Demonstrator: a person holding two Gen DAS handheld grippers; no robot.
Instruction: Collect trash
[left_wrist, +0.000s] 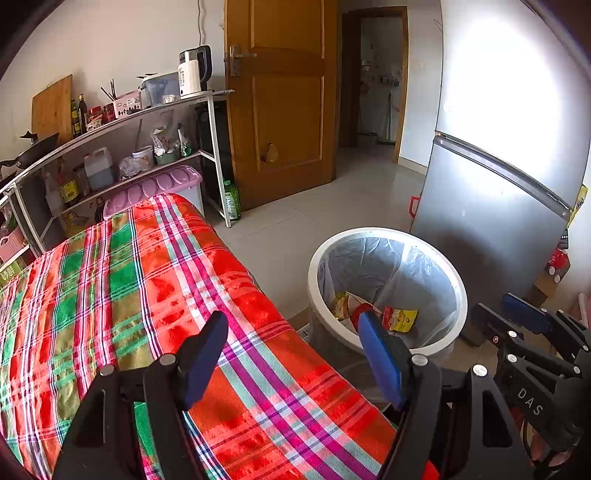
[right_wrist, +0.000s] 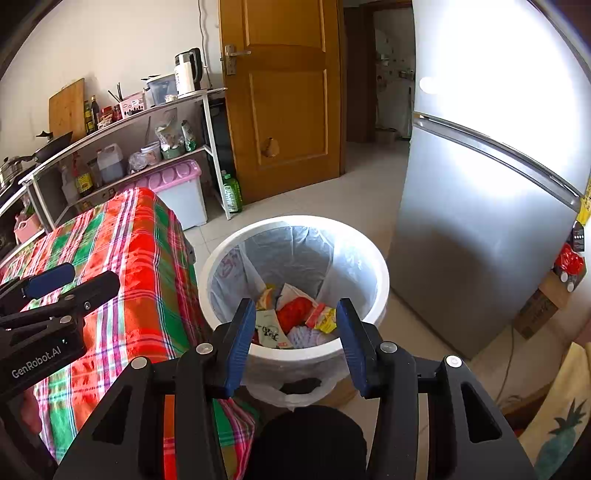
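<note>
Nearest the right wrist camera, the right hand-held gripper (right_wrist: 295, 325) has its two blue-padded fingers (right_wrist: 240, 339) spread apart with nothing between them, hanging just above the near rim of the white trash bin (right_wrist: 382, 269). Nearest the left wrist camera, the left hand-held gripper (left_wrist: 291, 354) is likewise spread wide and empty, one finger over the plaid cloth (left_wrist: 147, 280) and the other over the edge of the bin (left_wrist: 314, 258). Each gripper shows in the other's view: the left one at the left edge of the right view, above the cloth, and the right one (left_wrist: 517, 317) at the right edge of the left view. The plaid cloth (right_wrist: 140, 258), striped in red, green and pink, covers the bench beside the bin. The bin stands on the tiled floor (right_wrist: 332, 192), just beside the bench, lined with a pale plastic bag (right_wrist: 295, 251). The trash lies at the bottom of it: crumpled wrappers (right_wrist: 295, 314) in red, yellow and white, also seen from the left view (left_wrist: 399, 317). To the right of the bin stands a silver refrigerator (right_wrist: 480, 221). Farther back, a metal shelf (left_wrist: 110, 147) holds bottles, jars and an electric kettle (left_wrist: 194, 70), with a pink-lidded storage box (right_wrist: 177, 184) below it. Behind these is a wooden door (right_wrist: 280, 92), and next to it an open doorway.
</note>
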